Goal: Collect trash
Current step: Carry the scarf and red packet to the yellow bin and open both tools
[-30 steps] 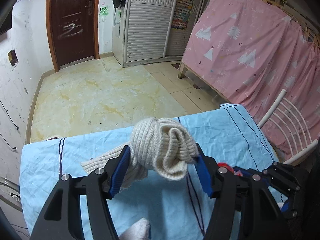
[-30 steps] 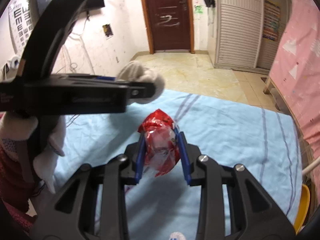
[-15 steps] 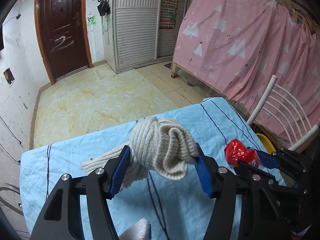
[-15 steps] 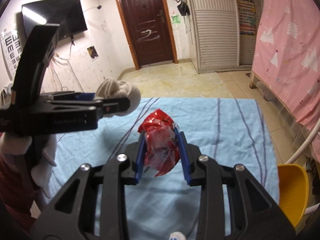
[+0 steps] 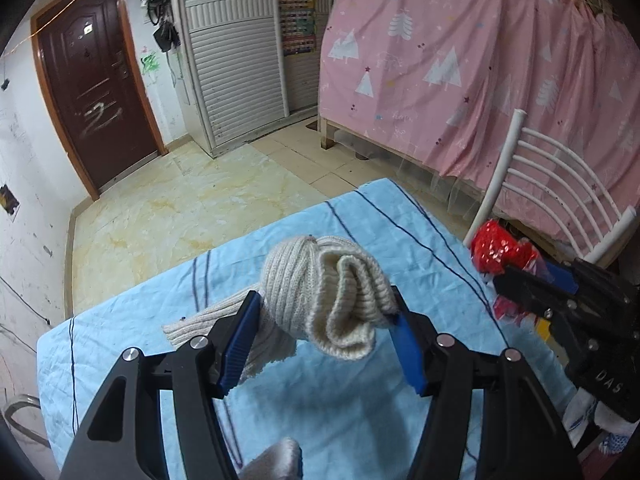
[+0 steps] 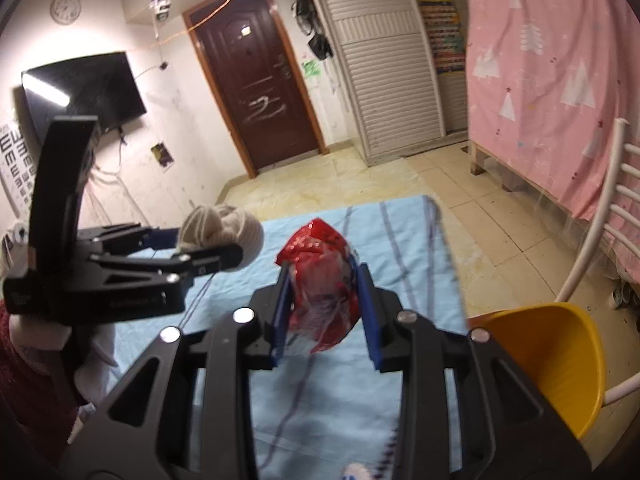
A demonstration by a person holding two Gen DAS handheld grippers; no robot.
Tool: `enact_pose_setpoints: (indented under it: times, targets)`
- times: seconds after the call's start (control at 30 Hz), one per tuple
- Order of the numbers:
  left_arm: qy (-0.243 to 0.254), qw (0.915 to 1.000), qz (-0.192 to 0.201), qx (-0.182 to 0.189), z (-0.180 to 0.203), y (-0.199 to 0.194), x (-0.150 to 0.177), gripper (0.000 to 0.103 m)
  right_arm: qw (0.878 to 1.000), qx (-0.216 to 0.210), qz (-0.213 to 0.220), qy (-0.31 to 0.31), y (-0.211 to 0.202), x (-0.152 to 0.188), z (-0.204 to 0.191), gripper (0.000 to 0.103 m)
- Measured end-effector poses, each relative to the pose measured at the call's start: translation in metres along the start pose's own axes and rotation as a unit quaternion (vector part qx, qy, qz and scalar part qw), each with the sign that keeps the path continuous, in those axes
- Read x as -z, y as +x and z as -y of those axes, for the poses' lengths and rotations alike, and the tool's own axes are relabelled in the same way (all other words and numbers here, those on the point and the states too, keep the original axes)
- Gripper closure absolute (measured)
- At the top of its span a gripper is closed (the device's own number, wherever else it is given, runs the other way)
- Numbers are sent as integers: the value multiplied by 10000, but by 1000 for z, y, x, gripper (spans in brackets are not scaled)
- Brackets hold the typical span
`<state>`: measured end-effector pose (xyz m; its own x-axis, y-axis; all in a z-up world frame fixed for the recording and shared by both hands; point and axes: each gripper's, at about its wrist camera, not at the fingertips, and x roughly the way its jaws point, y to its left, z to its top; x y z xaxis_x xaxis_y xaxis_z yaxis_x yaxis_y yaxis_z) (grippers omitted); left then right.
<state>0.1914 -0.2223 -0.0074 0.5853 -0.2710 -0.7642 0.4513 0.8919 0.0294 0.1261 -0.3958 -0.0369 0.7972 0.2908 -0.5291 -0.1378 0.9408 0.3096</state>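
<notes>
R gripper [image 6: 324,300] pinches red wrapper [image 6: 320,276]; yellow bin [image 6: 556,360] lies low to its right, nearer R. L gripper [image 5: 320,328] clamps knit [image 5: 324,292].

Crumpled red wrapper [image 6: 322,280] and bundled cream knit sock [image 5: 328,292], both held aloft.

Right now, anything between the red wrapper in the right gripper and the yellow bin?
Nothing stands between them. In the right wrist view, the red wrapper, clamped in the right gripper, is separated from the yellow bin only by blue tablecloth and its edge.
</notes>
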Motion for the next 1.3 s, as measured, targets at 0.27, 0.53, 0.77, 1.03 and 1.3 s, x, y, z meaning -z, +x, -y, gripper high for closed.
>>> enact_pose_setpoints:
  times: [0.27,0.53,0.77,1.03,1.3]
  targets:
    - [379,9992,-63,138,59,8,-13,49,9983,236,306,425,-27,4,56,73]
    - [716,9967,-147,350,120,18,-27,49,9944,491,483,808,-50,13,108,73]
    - [997,9929,-223,609,169,30,-36,49,9904,586,478,1159,-54,23,148,72]
    - [1177,9872,-293,1035,211,51,-39,49,9832,689,462,1627,-47,37,181,69]
    - [1400,9813,-294,1285,242,63,-39,34,9736,807,632,2038,-54,47,206,48]
